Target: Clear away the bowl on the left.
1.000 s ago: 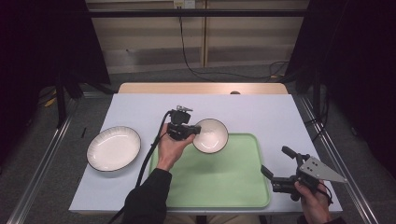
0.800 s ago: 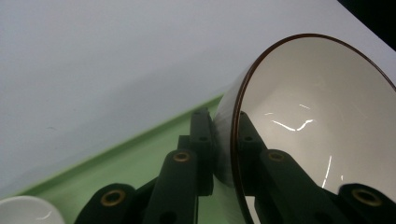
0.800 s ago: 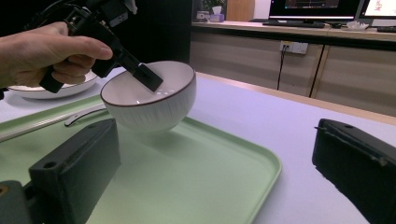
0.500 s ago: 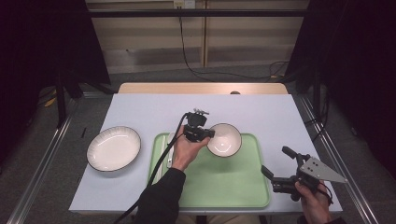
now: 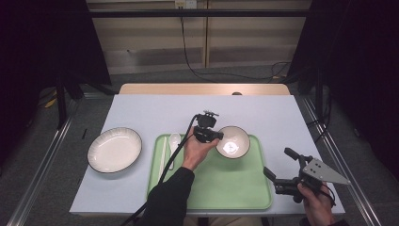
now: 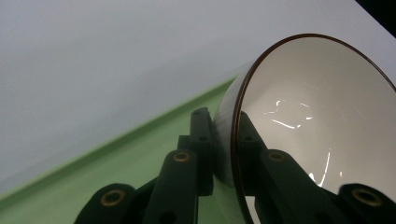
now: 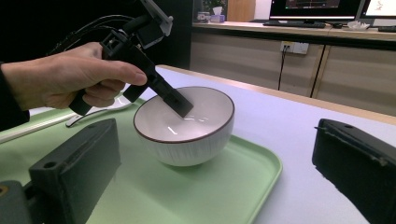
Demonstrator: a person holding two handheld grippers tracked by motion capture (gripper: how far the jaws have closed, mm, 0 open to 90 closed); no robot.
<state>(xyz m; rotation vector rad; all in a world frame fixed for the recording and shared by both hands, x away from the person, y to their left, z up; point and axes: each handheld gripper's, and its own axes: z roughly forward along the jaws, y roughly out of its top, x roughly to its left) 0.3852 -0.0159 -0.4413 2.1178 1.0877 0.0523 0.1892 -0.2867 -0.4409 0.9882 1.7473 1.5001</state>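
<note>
High view: left gripper [image 5: 217, 136] clamps bowl [image 5: 234, 142]

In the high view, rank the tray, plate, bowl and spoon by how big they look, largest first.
1. Tray, by far the largest.
2. Plate, clearly wider than the bowl.
3. Bowl, held at its rim above the tray, so it sits slightly nearer the camera, yet looks smaller than the plate.
4. Spoon, smallest.

Lab, black curtains [image 5: 42, 42], monitors [image 7: 317, 8]
</note>
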